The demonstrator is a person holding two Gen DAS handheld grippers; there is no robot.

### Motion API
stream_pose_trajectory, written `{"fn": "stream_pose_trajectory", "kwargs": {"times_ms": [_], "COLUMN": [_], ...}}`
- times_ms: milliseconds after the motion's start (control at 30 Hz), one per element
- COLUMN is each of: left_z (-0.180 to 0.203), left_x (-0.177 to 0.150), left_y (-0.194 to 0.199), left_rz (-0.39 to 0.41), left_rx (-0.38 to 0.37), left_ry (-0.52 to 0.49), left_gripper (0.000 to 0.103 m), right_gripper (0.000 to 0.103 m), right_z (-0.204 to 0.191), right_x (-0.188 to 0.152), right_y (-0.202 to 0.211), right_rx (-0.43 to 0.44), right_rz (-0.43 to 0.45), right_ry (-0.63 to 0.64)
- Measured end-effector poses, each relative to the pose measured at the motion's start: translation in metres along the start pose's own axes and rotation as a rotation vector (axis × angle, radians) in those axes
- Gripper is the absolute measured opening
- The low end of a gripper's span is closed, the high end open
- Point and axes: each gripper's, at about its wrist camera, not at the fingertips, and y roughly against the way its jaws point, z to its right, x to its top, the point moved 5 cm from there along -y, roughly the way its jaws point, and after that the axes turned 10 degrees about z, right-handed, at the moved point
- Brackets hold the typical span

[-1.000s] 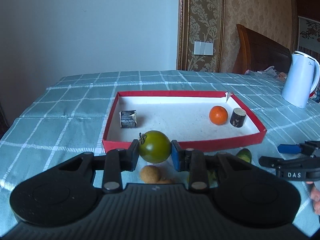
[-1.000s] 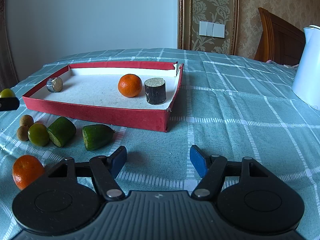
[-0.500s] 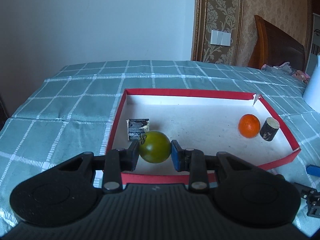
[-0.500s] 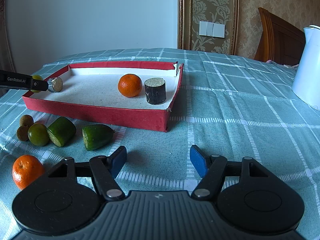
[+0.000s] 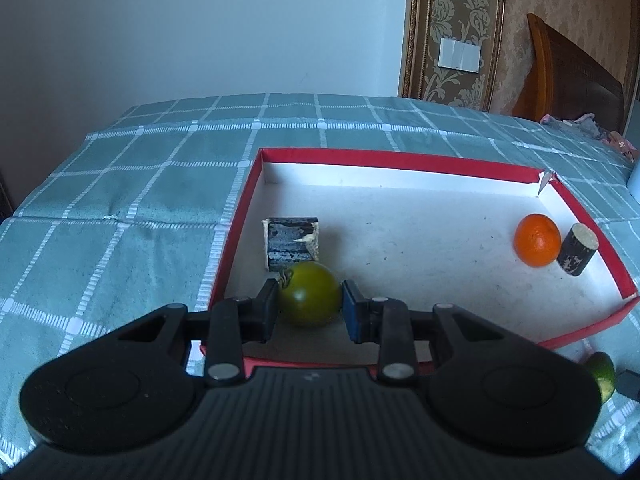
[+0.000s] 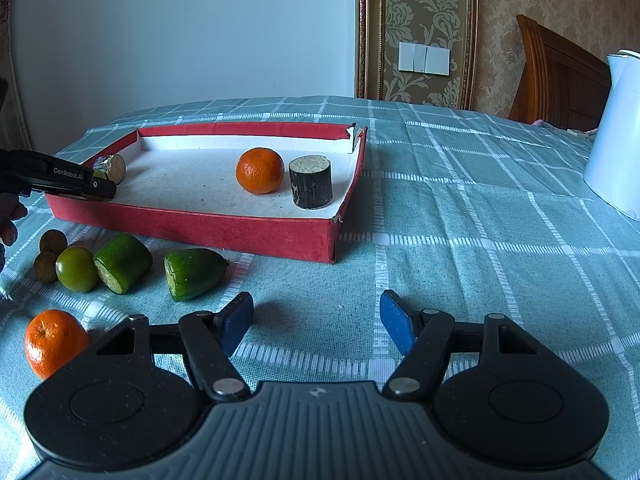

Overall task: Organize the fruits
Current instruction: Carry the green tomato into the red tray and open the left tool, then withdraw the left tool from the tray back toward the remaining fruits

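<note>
My left gripper (image 5: 309, 300) is shut on a green tomato (image 5: 310, 294) and holds it low inside the near left corner of the red tray (image 5: 400, 158), just in front of a dark cut log piece (image 5: 292, 243). An orange (image 5: 537, 240) and a second dark log piece (image 5: 577, 249) lie at the tray's right side. In the right wrist view the left gripper (image 6: 105, 190) reaches over the red tray (image 6: 224, 228) from the left. My right gripper (image 6: 316, 322) hangs open over bare cloth with nothing between its fingers.
On the checked cloth left of my right gripper lie two green cucumber pieces (image 6: 124, 258) (image 6: 193, 273), a green tomato (image 6: 77, 269), two small brown fruits (image 6: 53, 241) and an orange (image 6: 54, 340). A white kettle (image 6: 616, 132) stands at the far right. A hand (image 6: 10, 220) shows at the left edge.
My left gripper carried the green tomato forward over the tray's near wall and down into the near left corner. My right gripper stayed still.
</note>
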Motion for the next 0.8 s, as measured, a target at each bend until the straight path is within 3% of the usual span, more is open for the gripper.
{"fn": "stream_pose_trajectory", "kwargs": {"times_ms": [333,400,467,533,800], "left_z": [0.001,0.001,0.002,0.001,-0.004], "left_x": [-0.002,-0.002,-0.002,-0.002,-0.002], "left_y": [0.006,0.010,0.015,0.021,0.050], "left_rz": [0.009,0.015,0.023,0.034,0.079], "left_rx": [0.010,0.007,-0.002,0.004,0.017], "left_ry": [-0.016,-0.020,-0.021,-0.020,-0.009], "left_gripper": [0.033,0.037,0.049,0.054,0.054], "right_gripper": [0.069,0.069,0.069,0.070,0.070], "right_z": [0.000,0.000,0.000,0.000,0.000], "right_x": [0.000,0.000,0.000,0.000,0.000], "right_y": [0.000,0.000,0.000,0.000,0.000], "right_rx": [0.000,0.000,0.000,0.000,0.000], "right_rz": [0.000,0.000,0.000,0.000,0.000], "right_ry": [0.000,0.000,0.000,0.000,0.000]}}
